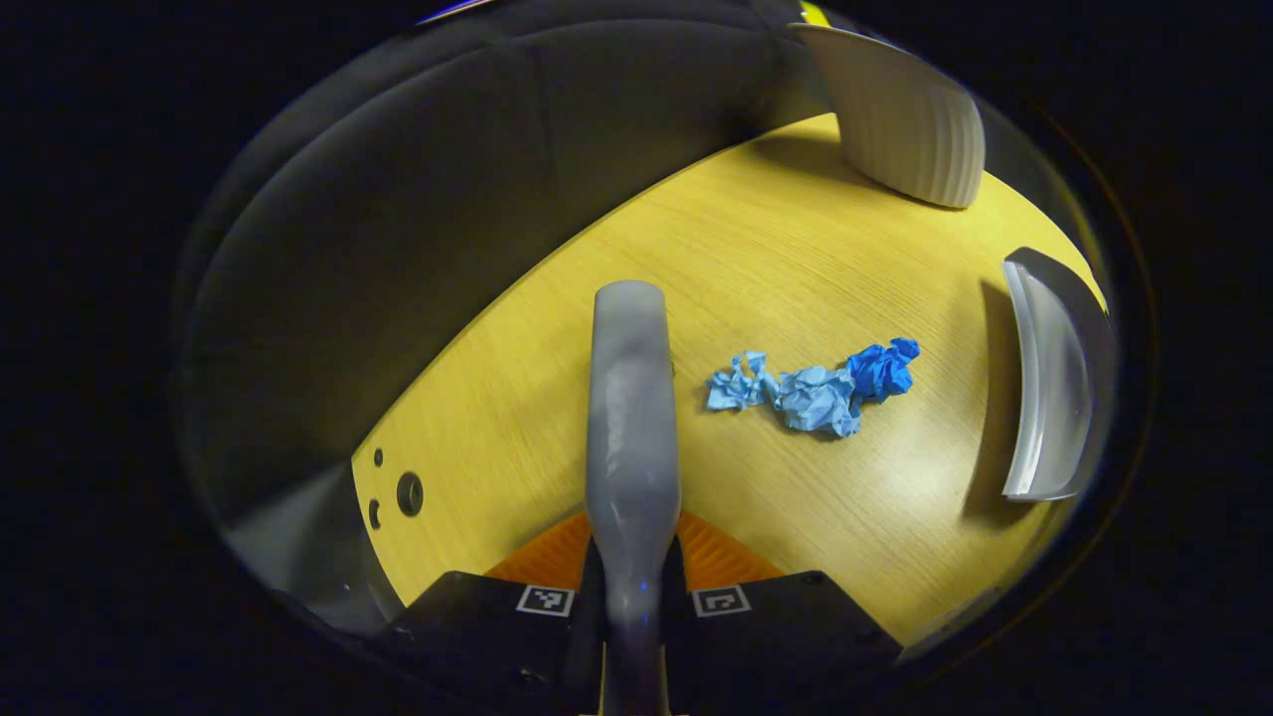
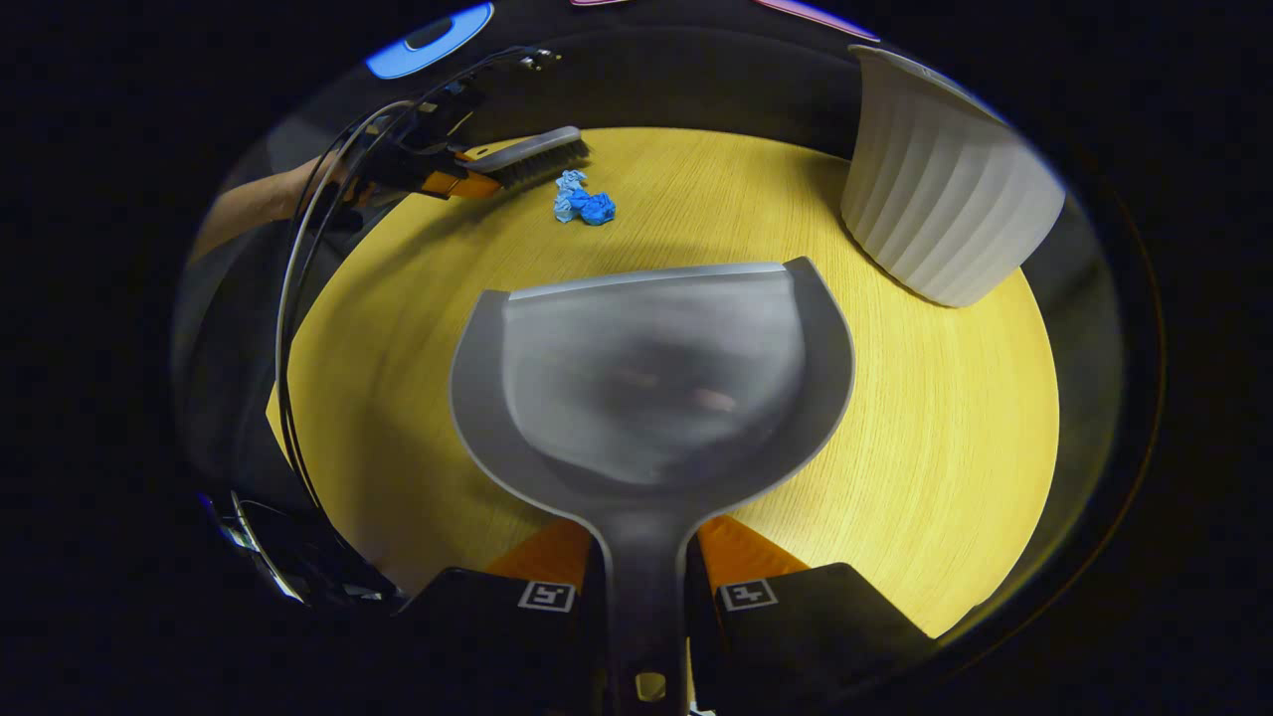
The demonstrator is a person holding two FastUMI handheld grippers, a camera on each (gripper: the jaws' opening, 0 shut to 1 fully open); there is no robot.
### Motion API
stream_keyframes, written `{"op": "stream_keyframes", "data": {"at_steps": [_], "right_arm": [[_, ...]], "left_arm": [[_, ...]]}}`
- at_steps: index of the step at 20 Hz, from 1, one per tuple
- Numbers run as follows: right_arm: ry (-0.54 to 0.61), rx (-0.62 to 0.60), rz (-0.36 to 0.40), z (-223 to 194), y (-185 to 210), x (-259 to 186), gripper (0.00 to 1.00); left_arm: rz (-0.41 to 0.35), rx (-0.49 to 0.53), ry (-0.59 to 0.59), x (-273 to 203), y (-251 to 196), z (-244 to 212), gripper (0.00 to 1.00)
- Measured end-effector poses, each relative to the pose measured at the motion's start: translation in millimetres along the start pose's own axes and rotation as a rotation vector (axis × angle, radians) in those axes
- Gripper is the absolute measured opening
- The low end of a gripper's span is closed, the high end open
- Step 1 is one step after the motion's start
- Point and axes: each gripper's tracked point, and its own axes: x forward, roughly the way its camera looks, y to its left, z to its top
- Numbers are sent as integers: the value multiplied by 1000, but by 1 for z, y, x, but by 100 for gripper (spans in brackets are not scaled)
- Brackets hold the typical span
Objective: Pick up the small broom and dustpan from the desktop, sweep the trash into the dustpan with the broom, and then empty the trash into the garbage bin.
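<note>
Wooden surface (image 1: 796, 249) carries blue trash (image 1: 811, 383). Left tongs (image 1: 633, 587) clamp broom (image 1: 631, 418); right tongs (image 2: 646, 587) clamp dustpan (image 2: 651, 388). Recommended: seat dustpan lip flat, sweep steadily.

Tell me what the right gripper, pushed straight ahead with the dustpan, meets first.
Probably the crumpled blue paper, just past the grey dustpan's front lip; depth is unclear.

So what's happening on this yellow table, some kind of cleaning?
Yes. A person works two handheld grippers. The left gripper holds the small broom, near the crumpled blue paper. The right gripper holds the dustpan, its pan empty, facing the paper across the table. Nothing is swept in yet. A white ribbed bin stands nearby.
</note>
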Motion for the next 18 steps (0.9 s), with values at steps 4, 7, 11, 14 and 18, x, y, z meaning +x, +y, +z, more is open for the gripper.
{"op": "stream_keyframes", "data": {"at_steps": [4, 7, 11, 14, 18], "right_arm": [[4, -25, 7, -1, -3, 3, 38], [0, -56, 7, 0, -3, 4, 38], [8, -92, 17, -3, 8, -1, 38], [20, -114, 14, -6, 5, 0, 30], [14, -97, 19, -8, 5, 4, 38]], "left_arm": [[-86, 50, -13, 11, -14, 3, 29], [-165, 100, -28, 10, -26, 7, 29], [-241, 179, -40, 7, -47, 11, 29], [-314, 208, -35, -4, -80, 15, 29], [-443, 178, 11, -33, -137, 14, 33]]}}
